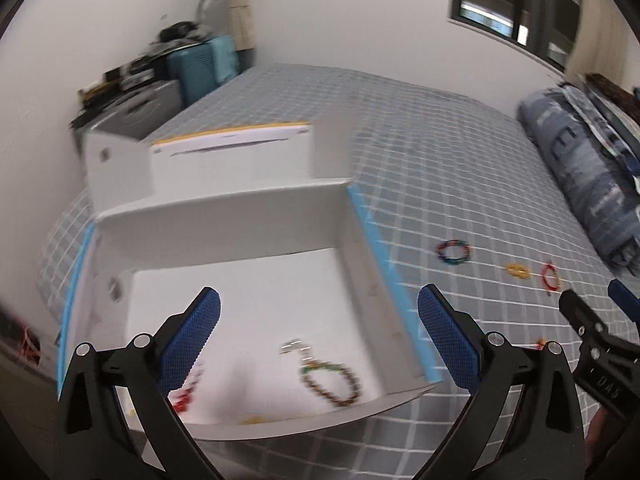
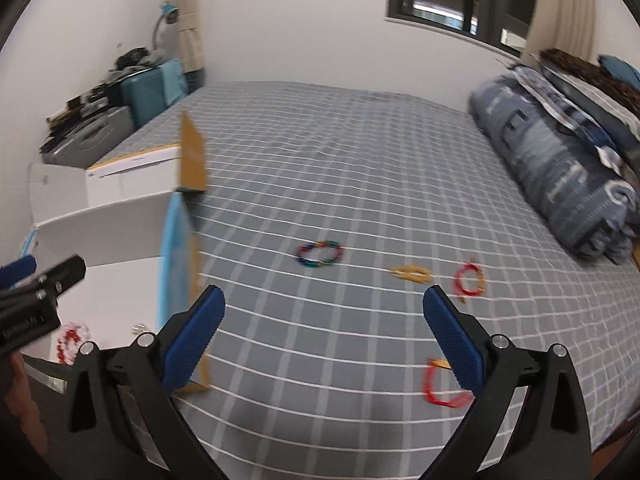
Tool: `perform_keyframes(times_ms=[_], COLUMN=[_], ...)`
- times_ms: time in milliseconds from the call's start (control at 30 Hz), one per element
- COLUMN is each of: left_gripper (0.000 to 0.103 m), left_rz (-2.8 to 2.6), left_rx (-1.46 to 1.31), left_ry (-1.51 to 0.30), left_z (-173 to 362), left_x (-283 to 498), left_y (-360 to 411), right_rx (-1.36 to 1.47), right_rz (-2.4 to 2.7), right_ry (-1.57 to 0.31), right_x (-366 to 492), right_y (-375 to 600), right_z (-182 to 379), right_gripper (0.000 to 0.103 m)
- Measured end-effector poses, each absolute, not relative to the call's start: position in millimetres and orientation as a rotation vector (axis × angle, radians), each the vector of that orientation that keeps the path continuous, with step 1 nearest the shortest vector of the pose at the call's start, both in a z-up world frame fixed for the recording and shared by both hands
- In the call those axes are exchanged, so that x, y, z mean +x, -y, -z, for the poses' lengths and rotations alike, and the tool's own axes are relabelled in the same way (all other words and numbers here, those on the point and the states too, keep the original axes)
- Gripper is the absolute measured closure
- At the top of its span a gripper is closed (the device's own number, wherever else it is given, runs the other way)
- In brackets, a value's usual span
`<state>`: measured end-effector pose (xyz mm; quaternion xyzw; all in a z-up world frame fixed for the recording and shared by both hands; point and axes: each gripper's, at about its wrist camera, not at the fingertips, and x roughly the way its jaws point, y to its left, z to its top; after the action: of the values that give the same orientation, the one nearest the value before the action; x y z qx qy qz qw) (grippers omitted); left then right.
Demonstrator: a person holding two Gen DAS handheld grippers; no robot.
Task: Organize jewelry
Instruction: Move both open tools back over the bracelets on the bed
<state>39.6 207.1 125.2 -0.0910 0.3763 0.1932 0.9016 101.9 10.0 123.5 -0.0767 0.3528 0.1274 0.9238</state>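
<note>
From the left wrist view, the white box (image 1: 224,272) is seen lying open on the bed (image 1: 440,152), near the bed's left edge, and part of the sorting can be judged done: a dark beaded bracelet (image 1: 330,384) with a small silver clasp is laid flat on the box floor toward its near right corner, and a red beaded piece (image 1: 182,402) is half hidden behind the left finger pad at the near left corner. The left gripper (image 1: 320,340) is held above the box with its jaws spread wide and nothing between them. The box's long axis is read as running from the near edge of the bed toward the far wall, its blue-trimmed sides pointing away from the camera. Out on the bed, right of the box, a multicoloured bracelet (image 1: 454,252), a yellow piece (image 1: 518,270) and a red ring-shaped bracelet (image 1: 550,278) are left to collect. Over to the right wrist view: the right gripper (image 2: 324,338) is likewise wide open and empty, hung over the bedspread beside the box. The same three pieces are strung in a loose row across the bed, and one more red bracelet (image 2: 442,386) is found nearest, just inside the right finger pad, toward the bed's near edge. Four pieces are thus judged outstanding; all lie flat, their loops facing up.
</note>
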Motion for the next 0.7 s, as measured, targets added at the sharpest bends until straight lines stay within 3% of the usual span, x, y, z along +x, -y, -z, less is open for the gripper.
perform_keyframes(times_ms=[233,700], left_gripper=[0.006,0.006], left_rz=[-0.283,-0.161], left_rx=[-0.187,-0.130], left_ry=[-0.788,-0.908], left_z=[-127.6,-69.5], left_x=[85.5,215.2], left_y=[-154.4,-86.3], right_rx=[-0.159,-0.077], right_rz=[-0.164,-0.104], right_ry=[-0.765,-0.902], right_x=[119.4,158.7], right_y=[49.6,123.5], right_z=[-110.7,-44.5], right_gripper=[0.008,0.008])
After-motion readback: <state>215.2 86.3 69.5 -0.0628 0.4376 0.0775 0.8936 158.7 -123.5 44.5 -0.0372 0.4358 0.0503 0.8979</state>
